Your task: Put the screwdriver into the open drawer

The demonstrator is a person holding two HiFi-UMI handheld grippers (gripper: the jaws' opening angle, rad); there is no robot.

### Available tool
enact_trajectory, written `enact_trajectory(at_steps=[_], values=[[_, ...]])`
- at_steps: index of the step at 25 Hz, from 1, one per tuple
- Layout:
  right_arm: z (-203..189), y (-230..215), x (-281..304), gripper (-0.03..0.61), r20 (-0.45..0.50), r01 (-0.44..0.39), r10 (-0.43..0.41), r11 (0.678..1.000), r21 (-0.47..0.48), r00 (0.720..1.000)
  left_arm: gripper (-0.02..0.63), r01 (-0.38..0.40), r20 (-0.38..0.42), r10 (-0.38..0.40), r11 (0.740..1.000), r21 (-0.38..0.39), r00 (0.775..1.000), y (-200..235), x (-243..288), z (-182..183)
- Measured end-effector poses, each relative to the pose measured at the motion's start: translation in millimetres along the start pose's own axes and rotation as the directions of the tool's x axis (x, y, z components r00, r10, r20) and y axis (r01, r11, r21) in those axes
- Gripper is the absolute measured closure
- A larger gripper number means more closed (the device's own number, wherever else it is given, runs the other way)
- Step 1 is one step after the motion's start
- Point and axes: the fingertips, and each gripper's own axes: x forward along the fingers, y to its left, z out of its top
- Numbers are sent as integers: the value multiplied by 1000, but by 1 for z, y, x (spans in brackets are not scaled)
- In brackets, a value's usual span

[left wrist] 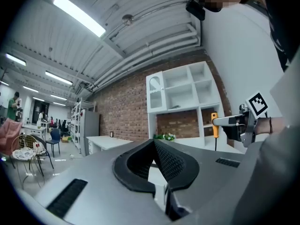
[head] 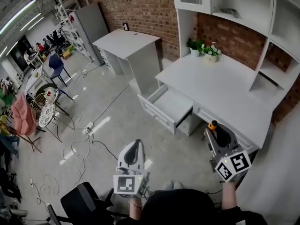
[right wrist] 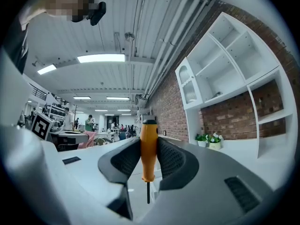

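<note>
The screwdriver (head: 213, 124) has an orange handle and a thin dark shaft. It stands upright in my right gripper (head: 214, 128), handle up, shaft down. In the right gripper view the handle (right wrist: 149, 149) is pinched between the two black pads, so that gripper (right wrist: 149, 146) is shut on it. The open drawer (head: 155, 111) juts from the white desk (head: 220, 88), to the left of and beyond the right gripper; its inside looks bare. My left gripper (head: 136, 145) hangs over the floor short of the drawer. Its jaws (left wrist: 153, 143) meet at the tips with nothing between them. The left gripper view also shows the screwdriver (left wrist: 214, 124).
A white shelf unit (head: 262, 27) rises on the desk's far side, with small potted plants (head: 204, 48) beside it. A second white table (head: 126, 43) stands further back left. Cables (head: 79, 149) trail over the grey floor, and a black chair (head: 79, 203) sits near left.
</note>
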Motion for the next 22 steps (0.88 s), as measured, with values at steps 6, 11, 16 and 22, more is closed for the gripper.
enact_trajectory(at_steps=[6, 11, 16, 22], values=[[-7, -7, 13, 463, -5, -16, 16, 1000, 18, 1000, 604, -17, -22, 17, 1000, -9, 1000, -1, 1, -10], [-12, -8, 31, 463, -17, -45, 46, 998, 38, 999, 604, -41, -41, 40, 999, -19, 998, 9, 8, -15], [-14, -13, 53, 463, -21, -61, 62, 998, 33, 998, 604, -38, -47, 37, 999, -23, 998, 15, 27, -17], [-22, -23, 79, 463, -28, -63, 64, 997, 37, 998, 606, -4, -56, 4, 1000, -4, 998, 24, 61, -23]])
